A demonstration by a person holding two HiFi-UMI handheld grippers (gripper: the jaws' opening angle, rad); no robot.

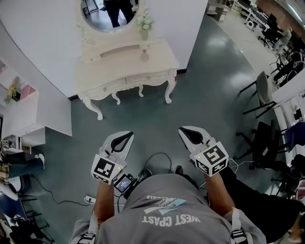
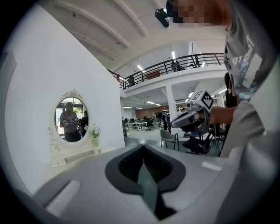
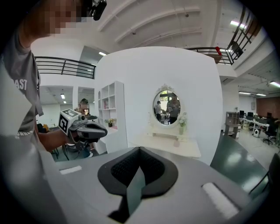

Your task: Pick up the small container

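— Is the way ahead open?
— Yes, bare floor (image 1: 143,119) runs from the left tool (image 1: 125,138) and right tool (image 1: 188,133) to the tabletop (image 1: 114,59); only its curved legs (image 1: 169,90) stand below.
— Up top?
— A vase (image 1: 144,26) and mirror (image 1: 107,12) block the back; the front strip is free. Wall (image 1: 43,57) left, chairs (image 1: 263,88) right.

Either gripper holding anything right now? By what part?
Nothing is held. The left hand-held gripper and right hand-held gripper both have jaws together and empty, short of the dressing table.
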